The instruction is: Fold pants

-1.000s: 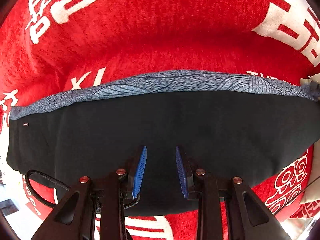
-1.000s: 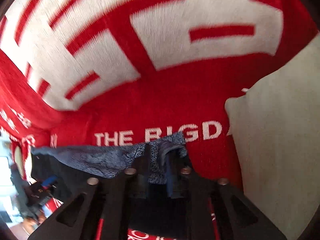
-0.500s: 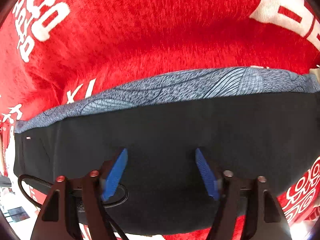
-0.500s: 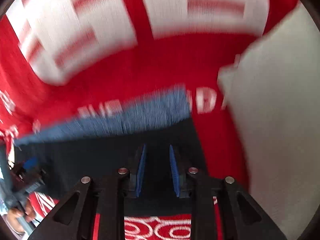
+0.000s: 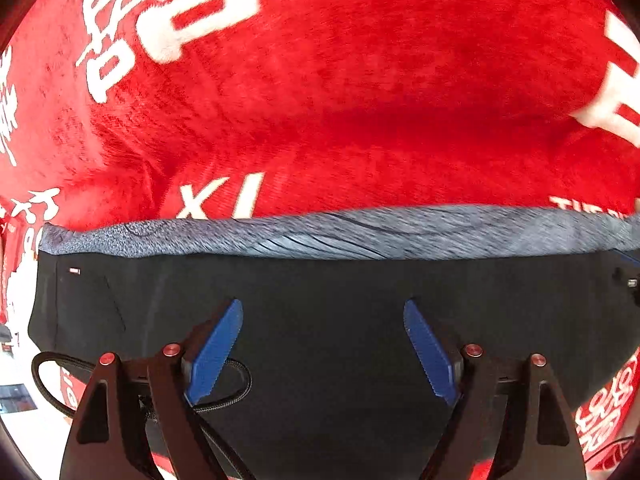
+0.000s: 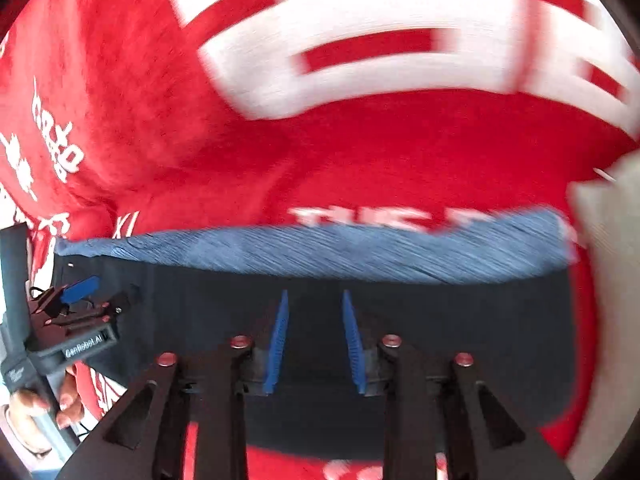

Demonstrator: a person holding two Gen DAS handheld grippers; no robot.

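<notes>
1. The folded pants [image 5: 320, 320] lie flat on the red blanket [image 5: 340, 100]. Nothing stands on top of them, so a hand can move over them.
2. Past the blue-grey band of the pants [image 5: 360, 232], the red blanket is bare and soft. There is lots of room there.
3. To the right of the pants sits a pale cushion [image 6: 608, 280]. It touches the band's end and blocks that side.
4. At the left end of the pants, the left gripper [image 6: 86, 292] and the person's hand [image 6: 44, 404] fill the space.
5. The right gripper [image 6: 314, 336] hangs over the middle of the pants with nothing between its fingers.
</notes>
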